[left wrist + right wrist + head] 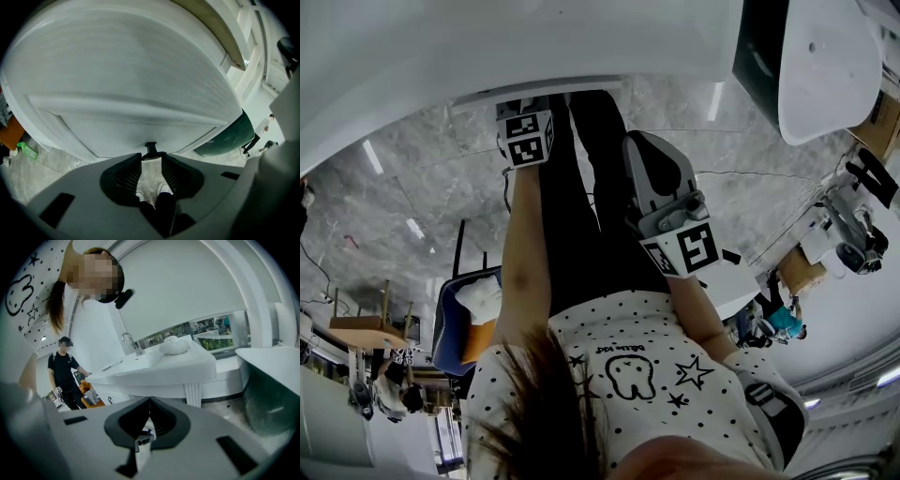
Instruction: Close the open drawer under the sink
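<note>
The white drawer front (pixel 126 89) fills the left gripper view. Its small black handle (pixel 151 149) sits right at the tips of my left gripper (pixel 151 158), which is open, with floor and white shoes showing through the gap. In the head view the left gripper (pixel 528 108) points at the lower edge of the white drawer (pixel 534 47). My right gripper (pixel 645 150) hangs beside the person's black trousers, away from the drawer. In its own view the right gripper (pixel 149 401) is shut with nothing in it.
A white sink counter (pixel 154 369) with a faucet (pixel 129 339) and a white cloth (pixel 174 345) stands ahead of the right gripper. Another person in black (pixel 65 371) stands to the left. A dark green tub (pixel 806 56) is on the right, a blue bin (pixel 455 319) behind.
</note>
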The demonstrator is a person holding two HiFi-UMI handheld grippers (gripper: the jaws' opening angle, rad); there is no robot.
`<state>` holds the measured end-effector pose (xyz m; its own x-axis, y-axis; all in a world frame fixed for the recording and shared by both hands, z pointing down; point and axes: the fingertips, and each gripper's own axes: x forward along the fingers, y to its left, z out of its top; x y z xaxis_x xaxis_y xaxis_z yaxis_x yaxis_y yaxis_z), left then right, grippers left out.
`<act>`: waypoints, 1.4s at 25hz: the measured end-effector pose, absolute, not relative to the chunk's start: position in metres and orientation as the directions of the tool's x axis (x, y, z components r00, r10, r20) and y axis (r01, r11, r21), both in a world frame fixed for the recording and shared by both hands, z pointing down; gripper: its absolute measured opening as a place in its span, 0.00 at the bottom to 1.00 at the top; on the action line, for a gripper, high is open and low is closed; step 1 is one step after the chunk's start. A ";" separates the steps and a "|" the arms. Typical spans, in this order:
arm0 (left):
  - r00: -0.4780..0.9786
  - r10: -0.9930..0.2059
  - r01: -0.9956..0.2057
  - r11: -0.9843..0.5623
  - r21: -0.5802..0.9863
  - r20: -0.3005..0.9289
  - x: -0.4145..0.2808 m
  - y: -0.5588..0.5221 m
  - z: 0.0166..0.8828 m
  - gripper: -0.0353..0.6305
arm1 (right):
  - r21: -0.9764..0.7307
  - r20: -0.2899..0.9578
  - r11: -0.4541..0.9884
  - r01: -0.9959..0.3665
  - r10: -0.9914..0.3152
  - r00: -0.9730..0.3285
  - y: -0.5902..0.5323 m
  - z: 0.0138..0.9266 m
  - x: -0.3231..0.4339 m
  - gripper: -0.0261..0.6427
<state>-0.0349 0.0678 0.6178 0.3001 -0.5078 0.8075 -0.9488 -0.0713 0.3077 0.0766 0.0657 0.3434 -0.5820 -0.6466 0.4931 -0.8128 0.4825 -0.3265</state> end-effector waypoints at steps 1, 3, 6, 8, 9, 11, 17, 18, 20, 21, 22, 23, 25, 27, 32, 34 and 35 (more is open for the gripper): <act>0.299 -0.509 -0.949 -0.070 0.307 0.807 -0.035 0.068 0.618 0.26 | -0.328 0.493 0.483 -0.812 -0.645 -0.584 0.066 0.344 0.076 0.06; 0.297 -0.510 -0.949 -0.068 0.307 0.807 -0.035 0.067 0.619 0.26 | -0.331 0.494 0.485 -0.809 -0.642 -0.587 0.066 0.345 0.076 0.06; 0.295 -0.513 -0.950 -0.067 0.305 0.806 -0.036 0.065 0.619 0.26 | -0.332 0.494 0.486 -0.808 -0.640 -0.588 0.066 0.345 0.076 0.06; 0.294 -0.514 -0.950 -0.067 0.305 0.806 -0.038 0.063 0.618 0.26 | -0.331 0.494 0.486 -0.809 -0.641 -0.587 0.066 0.345 0.075 0.06; 0.294 -0.515 -0.950 -0.066 0.305 0.805 -0.038 0.061 0.618 0.26 | -0.330 0.495 0.485 -0.810 -0.641 -0.586 0.065 0.345 0.075 0.06; 0.293 -0.518 -0.950 -0.064 0.305 0.803 -0.039 0.058 0.617 0.26 | -0.330 0.495 0.484 -0.810 -0.642 -0.585 0.065 0.344 0.076 0.06; 0.288 -0.533 -0.951 -0.062 0.303 0.796 -0.039 0.042 0.617 0.26 | -0.331 0.498 0.479 -0.813 -0.643 -0.582 0.063 0.347 0.079 0.06; 0.288 -0.535 -0.951 -0.062 0.303 0.794 -0.039 0.040 0.617 0.26 | -0.331 0.498 0.478 -0.813 -0.644 -0.581 0.063 0.347 0.080 0.06; 0.287 -0.539 -0.951 -0.061 0.304 0.792 -0.039 0.037 0.617 0.26 | -0.331 0.498 0.477 -0.814 -0.645 -0.580 0.064 0.347 0.080 0.06; 0.288 -0.541 -0.951 -0.062 0.304 0.790 -0.040 0.036 0.616 0.26 | -0.330 0.498 0.476 -0.815 -0.645 -0.579 0.064 0.346 0.079 0.06; 0.289 -0.543 -0.950 -0.063 0.305 0.789 -0.040 0.034 0.616 0.26 | -0.330 0.499 0.475 -0.816 -0.646 -0.578 0.064 0.346 0.079 0.06; 0.290 -0.545 -0.950 -0.064 0.305 0.787 -0.040 0.032 0.615 0.26 | -0.330 0.499 0.474 -0.816 -0.646 -0.577 0.063 0.345 0.079 0.06; 0.291 -0.548 -0.950 -0.066 0.306 0.785 -0.040 0.028 0.614 0.26 | -0.329 0.499 0.472 -0.818 -0.648 -0.575 0.062 0.345 0.080 0.06; 0.292 -0.551 -0.949 -0.064 0.309 0.782 -0.040 0.024 0.614 0.26 | -0.328 0.500 0.469 -0.820 -0.650 -0.572 0.062 0.345 0.080 0.06; 0.290 -0.561 -0.949 -0.060 0.311 0.776 -0.041 0.013 0.615 0.26 | -0.326 0.503 0.457 -0.827 -0.657 -0.561 0.060 0.347 0.082 0.06; 0.292 -0.561 -0.948 -0.063 0.312 0.775 -0.041 0.010 0.616 0.26 | -0.324 0.506 0.453 -0.831 -0.659 -0.557 0.059 0.348 0.082 0.06; 0.293 -0.560 -0.948 -0.064 0.312 0.775 -0.041 0.009 0.616 0.26 | -0.324 0.507 0.450 -0.832 -0.660 -0.554 0.059 0.349 0.083 0.06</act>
<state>-0.0414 0.0091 0.6160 0.2927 -0.5602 0.7749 -0.9480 -0.0640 0.3118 0.0827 0.0592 0.3485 -0.5542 -0.6602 0.5068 -0.8322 0.4498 -0.3241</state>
